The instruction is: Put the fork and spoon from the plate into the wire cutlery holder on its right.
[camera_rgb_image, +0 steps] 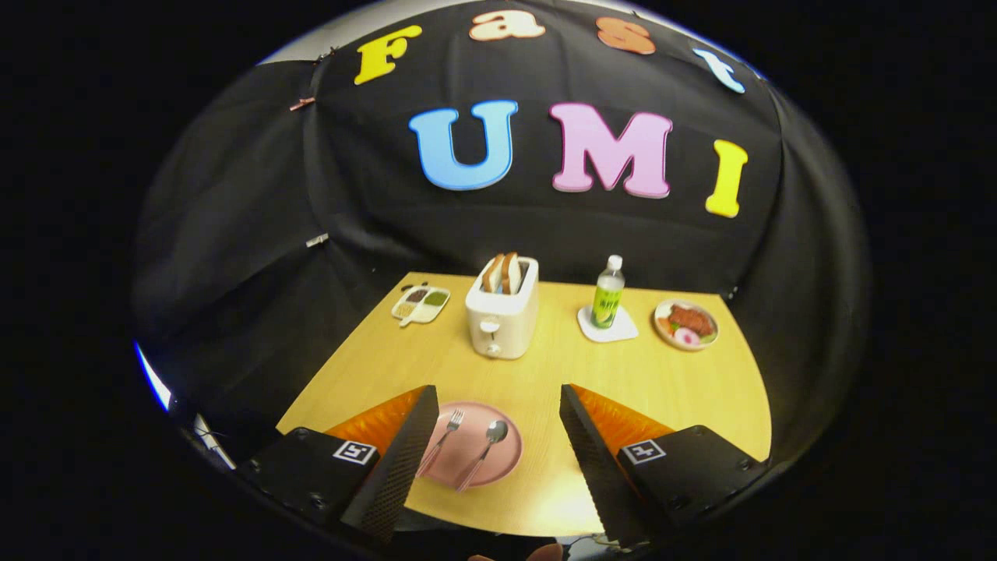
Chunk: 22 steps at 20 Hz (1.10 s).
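Observation:
A pink plate (498,460) lies near the table's front edge, between my two fingers and closer to the left one. On it rest a fork (442,441) and a spoon (484,450), side by side, heads pointing away from me. My gripper (498,405) hangs above the table, open wide, nothing between its fingers. The left finger (405,460) covers the plate's left rim. The right finger (592,460) stands to the right of the plate and hides the table behind it.
Beyond the plate stands a white toaster (502,315) with bread slices. A small divided dish (420,304) sits to its left. A green bottle (608,293) on a white coaster and a plate of food (686,324) sit at the back right of the wooden table (685,389).

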Motion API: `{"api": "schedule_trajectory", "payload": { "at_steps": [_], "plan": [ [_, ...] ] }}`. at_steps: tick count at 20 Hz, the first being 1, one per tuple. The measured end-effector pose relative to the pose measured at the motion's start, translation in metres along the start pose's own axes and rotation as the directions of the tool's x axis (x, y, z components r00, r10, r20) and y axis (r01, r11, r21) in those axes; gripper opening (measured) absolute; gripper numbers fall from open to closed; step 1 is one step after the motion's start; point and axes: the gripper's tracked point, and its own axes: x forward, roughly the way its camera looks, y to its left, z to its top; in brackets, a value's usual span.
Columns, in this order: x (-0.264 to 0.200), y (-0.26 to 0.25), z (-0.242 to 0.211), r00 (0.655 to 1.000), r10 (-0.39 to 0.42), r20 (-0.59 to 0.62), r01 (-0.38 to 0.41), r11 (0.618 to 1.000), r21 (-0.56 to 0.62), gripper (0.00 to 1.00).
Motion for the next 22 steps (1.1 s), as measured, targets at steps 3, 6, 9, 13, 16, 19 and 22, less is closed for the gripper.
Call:
{"api": "schedule_trajectory", "payload": {
  "at_steps": [3,6,9,13,16,19,22],
  "plan": [
    [0.023,0.014,-0.056,0.978,0.057,-0.202,-0.059,0.998,0.0,0.96],
    [0.042,0.023,-0.1,0.942,0.076,-0.328,-0.08,0.997,0.002,0.92],
    [0.063,0.031,-0.133,0.915,0.071,-0.396,-0.086,0.996,-0.02,0.88],
    [0.1,0.037,-0.172,0.878,0.054,-0.476,-0.072,0.997,-0.021,0.77],
    [0.118,0.036,-0.195,0.85,0.025,-0.526,-0.037,0.999,-0.013,0.7],
    [0.133,0.029,-0.209,0.833,-0.026,-0.552,0.013,1.0,-0.027,0.68],
    [0.144,0.028,-0.22,0.813,-0.033,-0.581,0.031,0.999,-0.013,0.62]
  ]
}}
